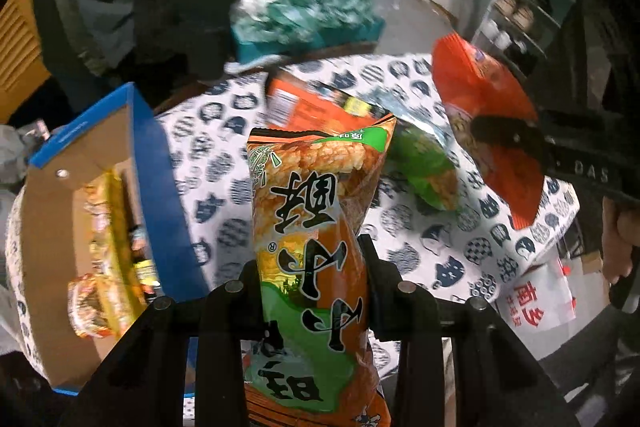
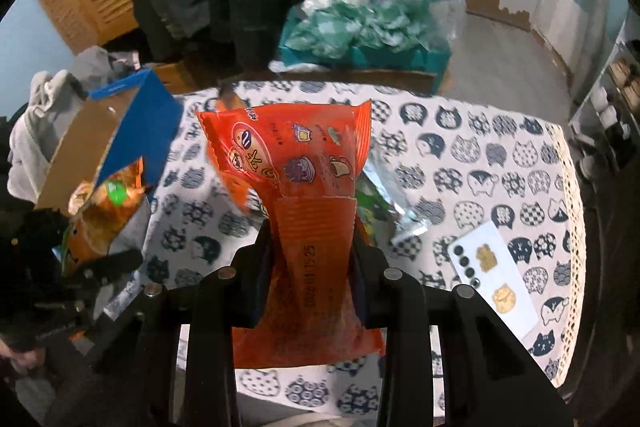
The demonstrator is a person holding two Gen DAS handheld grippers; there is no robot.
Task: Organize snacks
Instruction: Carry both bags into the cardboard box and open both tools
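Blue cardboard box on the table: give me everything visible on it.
The box is blue printed outside and raw brown cardboard inside. It is open, its flap raised, with a small round fastener on the inner wall. It stands at the left edge of the cat-print tablecloth. Inside are glossy yellow and orange snack packets, one poking over the rim. Neither gripper touches it; grey cloth lies just behind.

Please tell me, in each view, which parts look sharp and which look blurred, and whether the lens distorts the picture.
Left wrist view: the orange and green snack bag in the left gripper is sharp, while the blue box and the bags behind smear with motion blur. Right wrist view: the red snack bag in the right gripper is fairly sharp, the cat-print tablecloth clearer on the right; both views bend straight edges and darken at the corners.
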